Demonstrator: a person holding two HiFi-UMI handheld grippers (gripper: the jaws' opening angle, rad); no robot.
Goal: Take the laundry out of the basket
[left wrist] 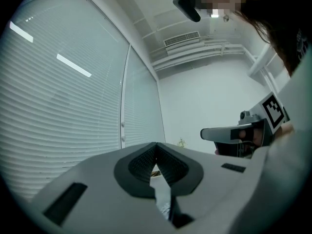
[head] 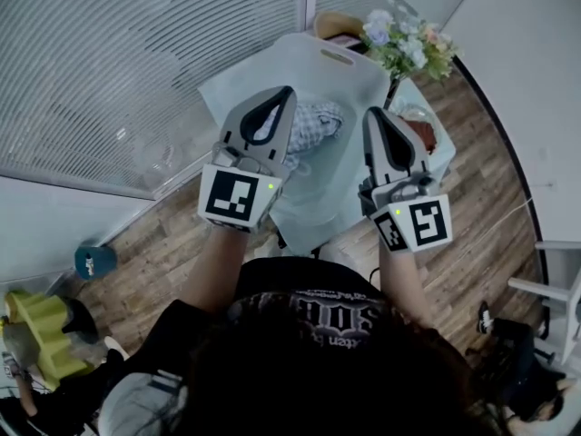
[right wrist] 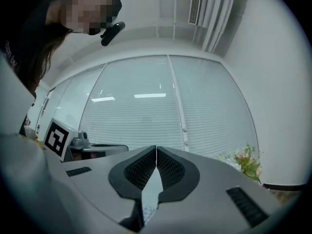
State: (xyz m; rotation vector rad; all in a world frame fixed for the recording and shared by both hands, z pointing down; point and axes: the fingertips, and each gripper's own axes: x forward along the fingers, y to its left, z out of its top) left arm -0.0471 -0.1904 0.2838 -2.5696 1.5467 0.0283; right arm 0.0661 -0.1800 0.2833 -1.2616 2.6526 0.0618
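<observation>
Left gripper (head: 290, 90) and right gripper (head: 371, 113), jaws closed and empty, poised above the crumpled blue-checked cloth (head: 316, 123); presumably pre-grasp, since neither is opened to seize it.

Head view: from my head, steeply down, close over left gripper (head: 289, 91) and right gripper (head: 372, 113).
Gripper views: each along my jaws, roughly level, sharing the blinds (left wrist: 73, 106).
</observation>
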